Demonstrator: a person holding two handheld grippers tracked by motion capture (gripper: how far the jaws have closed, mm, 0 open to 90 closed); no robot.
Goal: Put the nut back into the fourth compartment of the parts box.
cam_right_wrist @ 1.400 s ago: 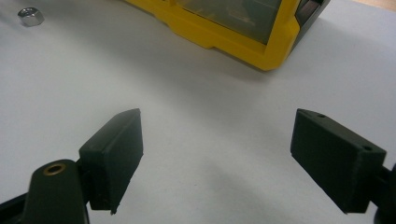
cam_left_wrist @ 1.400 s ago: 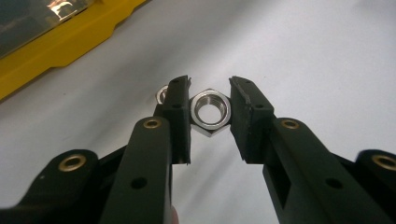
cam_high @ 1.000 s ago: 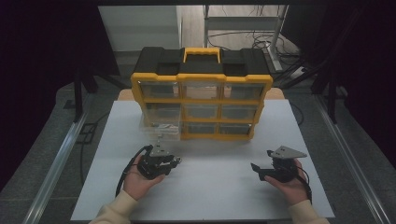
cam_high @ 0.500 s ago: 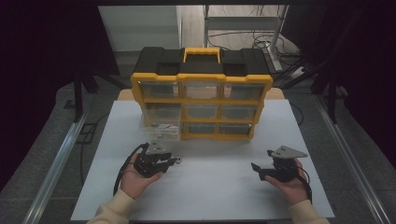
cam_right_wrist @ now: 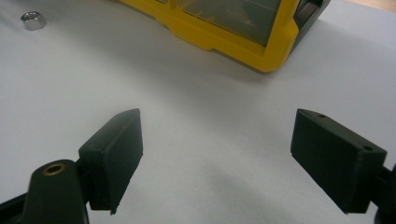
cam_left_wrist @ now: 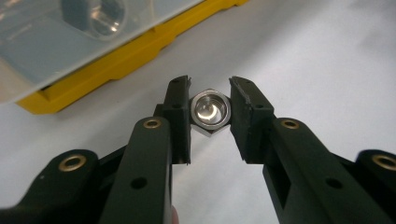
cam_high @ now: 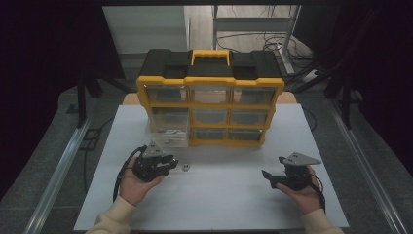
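One steel nut [cam_left_wrist: 210, 113] pinched in left gripper [cam_left_wrist: 210, 109] jaws, right gripper [cam_right_wrist: 217, 154] jaws spread.

In the left gripper view, the clear plastic drawer [cam_left_wrist: 70, 37] at the top left is blurred and cut off by the picture's edge, and the rounded metal piece inside it is too soft to identify. In the right gripper view, the yellow-framed storage cabinet [cam_right_wrist: 233, 32] is cropped by the top edge. In the high view, the contents of its clear drawers [cam_high: 209, 117] are too small to tell.
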